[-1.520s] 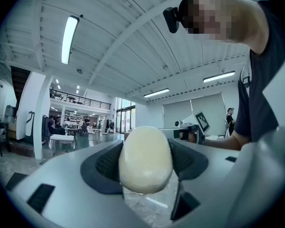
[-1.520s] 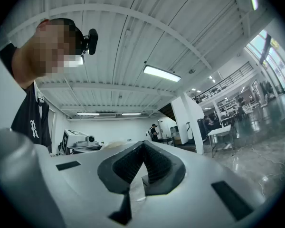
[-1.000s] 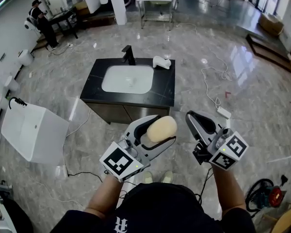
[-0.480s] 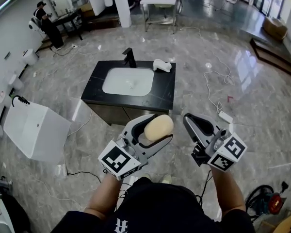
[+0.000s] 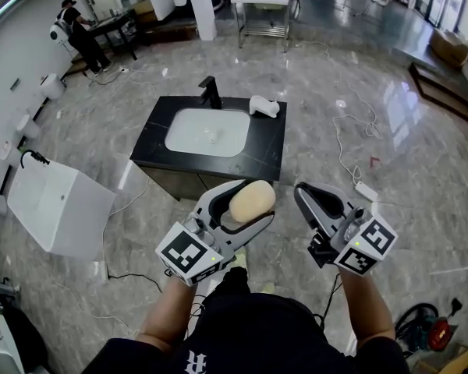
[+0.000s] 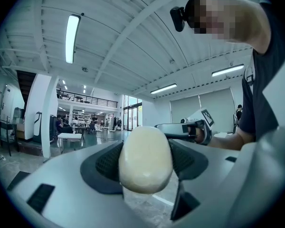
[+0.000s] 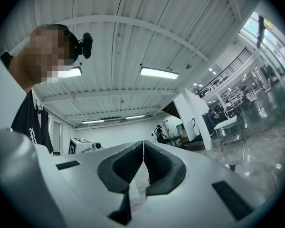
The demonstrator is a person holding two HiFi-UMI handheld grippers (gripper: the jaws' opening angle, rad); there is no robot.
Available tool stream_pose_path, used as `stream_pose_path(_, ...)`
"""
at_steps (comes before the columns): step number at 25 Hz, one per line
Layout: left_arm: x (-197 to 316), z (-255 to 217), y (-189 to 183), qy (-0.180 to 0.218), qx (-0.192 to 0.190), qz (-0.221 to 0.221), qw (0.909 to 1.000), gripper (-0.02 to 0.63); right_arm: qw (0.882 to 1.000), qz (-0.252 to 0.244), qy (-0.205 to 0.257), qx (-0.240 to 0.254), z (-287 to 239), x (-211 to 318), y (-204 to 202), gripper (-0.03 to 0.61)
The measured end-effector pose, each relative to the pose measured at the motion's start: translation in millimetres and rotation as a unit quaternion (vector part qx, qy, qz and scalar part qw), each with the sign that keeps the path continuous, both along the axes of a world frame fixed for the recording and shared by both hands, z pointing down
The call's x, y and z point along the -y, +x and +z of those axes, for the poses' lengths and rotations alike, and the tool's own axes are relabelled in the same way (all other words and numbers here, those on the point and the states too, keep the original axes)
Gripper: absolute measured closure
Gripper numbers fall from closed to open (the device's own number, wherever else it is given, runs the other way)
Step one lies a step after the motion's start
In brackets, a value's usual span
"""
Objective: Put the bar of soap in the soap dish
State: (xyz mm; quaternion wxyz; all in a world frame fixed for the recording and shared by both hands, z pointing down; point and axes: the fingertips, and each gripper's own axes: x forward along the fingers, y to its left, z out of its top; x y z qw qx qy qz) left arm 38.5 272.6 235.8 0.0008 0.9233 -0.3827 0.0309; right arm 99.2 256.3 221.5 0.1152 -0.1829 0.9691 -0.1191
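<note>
- The left gripper [image 5: 257,202] is pinching the pale bar of soap [image 5: 252,199] between its two jaws, and is holding it in the air over the marble floor [image 5: 390,131], short of the black vanity [image 5: 267,146].
- The right gripper [image 5: 304,192] is hanging just beside it with its jaws pressed together on nothing.
- On the vanity, a small white piece [image 5: 264,105] is sitting to the right of the faucet [image 5: 210,92], too small to tell what it is.
</note>
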Motion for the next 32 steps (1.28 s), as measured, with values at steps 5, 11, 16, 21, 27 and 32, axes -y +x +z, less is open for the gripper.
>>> stream_pose_path(5,42,6,-23,0.005,-0.013,0.009,0.9999,0.321,1.0,0.003,-0.007,-0.004,5,40,-20,0.571)
stream_pose_path(11,114,14,-62,-0.001,-0.009,0.019,0.9998,0.321,1.0,0.01,-0.011,-0.009,5,105,-59,0.571)
stream_pose_path(16,172,16,-93,-0.005,-0.002,0.037,0.9993,0.321,0.999,0.026,-0.017,-0.009,3,157,-88,0.571)
stream_pose_path(21,222,19,-116,0.0,0.0,0.064,0.998,0.321,0.999,0.049,-0.021,-0.012,4,205,-110,0.571)
stream_pose_path(27,270,32,-134,0.0,0.014,0.08,0.9967,0.321,0.998,0.059,-0.025,-0.017,7,244,-130,0.571)
stream_pose_path(32,308,46,-139,0.003,0.037,0.088,0.9954,0.321,0.998,0.061,-0.031,-0.015,11,279,-139,0.571)
